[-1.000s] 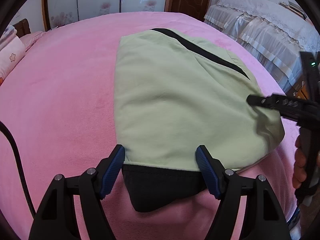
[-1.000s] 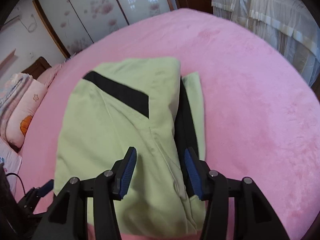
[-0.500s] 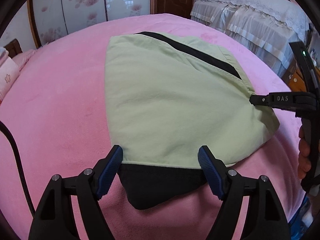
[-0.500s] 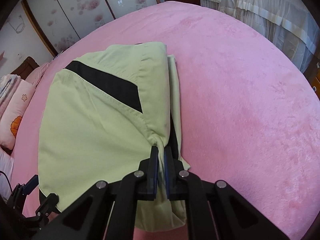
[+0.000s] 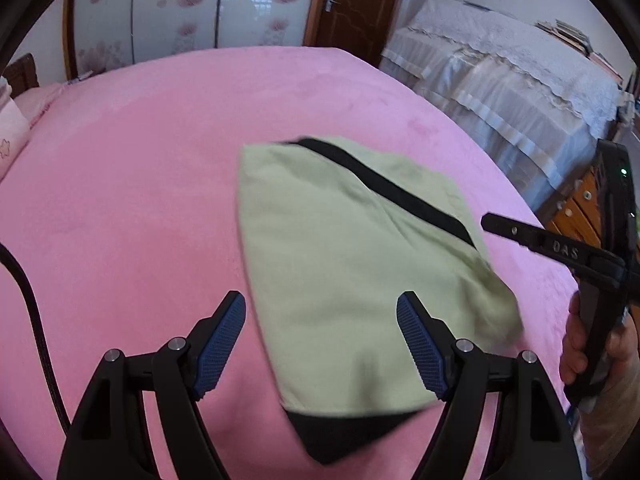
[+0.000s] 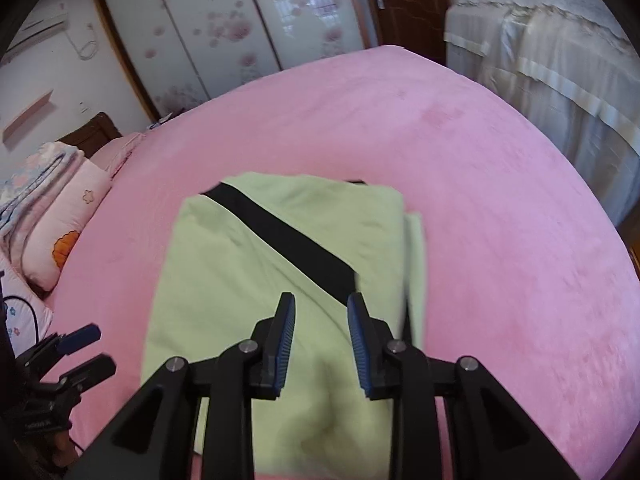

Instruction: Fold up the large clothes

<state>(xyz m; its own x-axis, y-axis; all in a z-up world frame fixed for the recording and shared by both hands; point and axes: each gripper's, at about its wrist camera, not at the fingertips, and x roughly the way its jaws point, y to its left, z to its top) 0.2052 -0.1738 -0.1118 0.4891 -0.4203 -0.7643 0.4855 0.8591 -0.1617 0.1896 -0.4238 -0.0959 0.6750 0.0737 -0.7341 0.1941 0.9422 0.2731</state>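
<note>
We see the folded green garment (image 5: 352, 264) flat on the pink bed (image 5: 132, 184), our left gripper (image 5: 321, 344) spread wide, our right gripper (image 6: 321, 340) having just parted, seemingly holding nothing.

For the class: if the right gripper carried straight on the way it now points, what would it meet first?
Most likely the folded green garment on the pink bed; the right gripper, jaws apart and empty, points down at it.

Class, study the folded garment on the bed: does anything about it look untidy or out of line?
Yes. On the green garment, a black layer sticks out from under the near edge, and a narrow strip juts past the right fold, so the layers are not squared.
</note>
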